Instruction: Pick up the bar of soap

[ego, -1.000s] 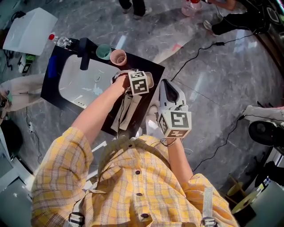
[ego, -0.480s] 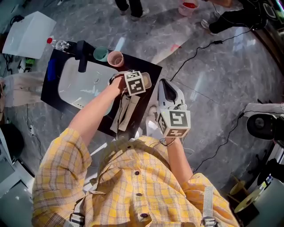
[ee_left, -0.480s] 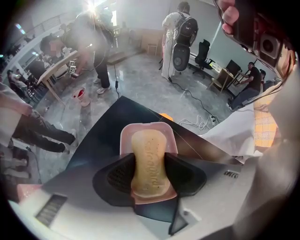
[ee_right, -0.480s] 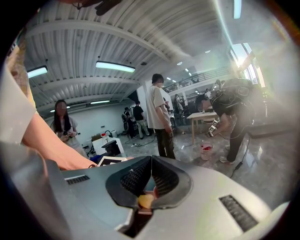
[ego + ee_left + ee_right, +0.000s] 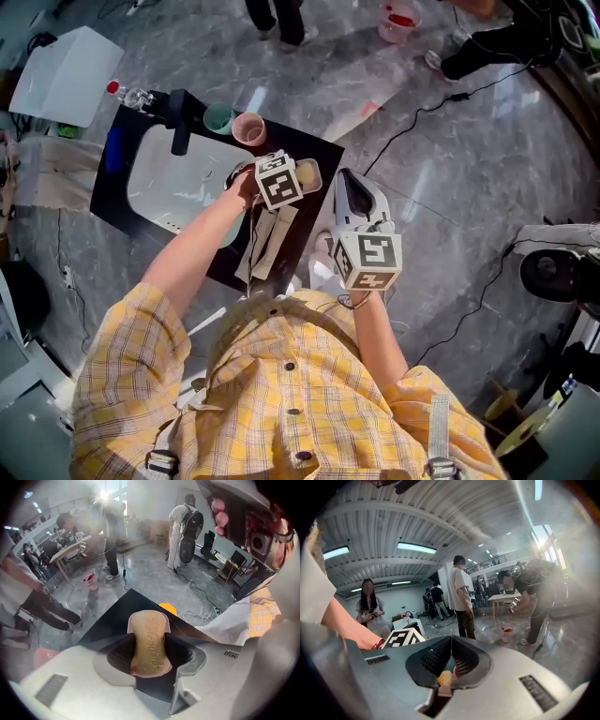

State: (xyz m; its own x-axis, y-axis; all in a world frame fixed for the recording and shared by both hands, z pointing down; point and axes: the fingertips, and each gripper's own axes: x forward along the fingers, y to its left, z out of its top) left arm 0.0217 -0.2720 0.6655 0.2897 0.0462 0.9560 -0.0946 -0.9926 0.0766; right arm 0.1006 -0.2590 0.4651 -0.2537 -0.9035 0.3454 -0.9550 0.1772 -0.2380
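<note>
1. The bar of soap is a tan, rounded bar with raised lettering down its top face. It lies lengthwise between the jaws of the left tool, running along them. One ridged pad sits against each of its long sides, so the tool is closed on the bar at a wide spread.
2. A pink soap dish sits under the soap, its rim showing round the bar's far end. In the head view the dish is just off the white sink, on the side nearest the right tool, and the left tool's marker cube covers most of it.
3. The dish stands on the black tabletop that frames the sink.
4. Along the sink's far edge stand a black faucet, a teal cup and a pink cup. The pink cup is the one nearer the dish.
5. A beige cloth hangs over the tabletop's near edge, on the person's side of the sink and below the left tool.
6. The right tool is held off the tabletop, well out from the sink past the dish, over the grey floor. Its jaws are pressed together with nothing between them.
7. The person wears a yellow checked shirt, and the bare left forearm reaches across the sink's near corner.
</note>
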